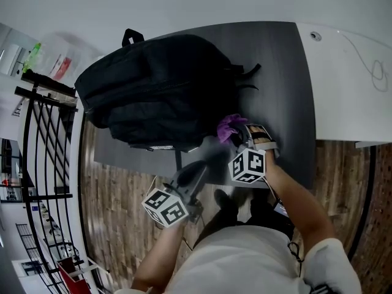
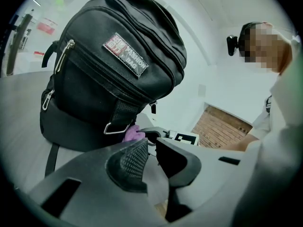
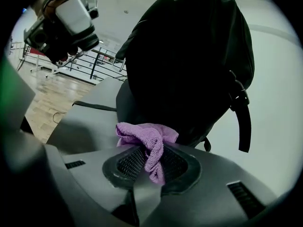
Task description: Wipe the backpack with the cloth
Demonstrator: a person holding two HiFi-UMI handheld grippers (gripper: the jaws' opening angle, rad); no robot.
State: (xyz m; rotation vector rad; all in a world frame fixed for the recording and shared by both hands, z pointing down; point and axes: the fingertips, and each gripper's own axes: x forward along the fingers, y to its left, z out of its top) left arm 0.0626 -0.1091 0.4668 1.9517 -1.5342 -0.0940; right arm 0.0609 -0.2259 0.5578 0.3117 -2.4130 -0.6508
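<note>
A black backpack (image 1: pixel 159 84) lies on the dark grey table (image 1: pixel 282 90), filling much of the left gripper view (image 2: pixel 118 65) and the right gripper view (image 3: pixel 189 60). My right gripper (image 1: pixel 240 136) sits at the bag's near right corner, shut on a purple cloth (image 1: pixel 228 126). In the right gripper view the cloth (image 3: pixel 149 141) is pinched between the pads and bunches up against the bag's lower edge. My left gripper (image 1: pixel 197 169) hovers near the table's front edge, just short of the bag. Its jaws (image 2: pixel 151 148) stand a narrow gap apart with nothing between them. The cloth (image 2: pixel 131 134) shows beyond them.
A white desk (image 1: pixel 349 60) adjoins the grey table on the right. A black metal rack (image 1: pixel 43 139) stands to the left over the wooden floor (image 1: pixel 122 182). Loose backpack straps (image 3: pixel 244 122) hang on the table beside the bag.
</note>
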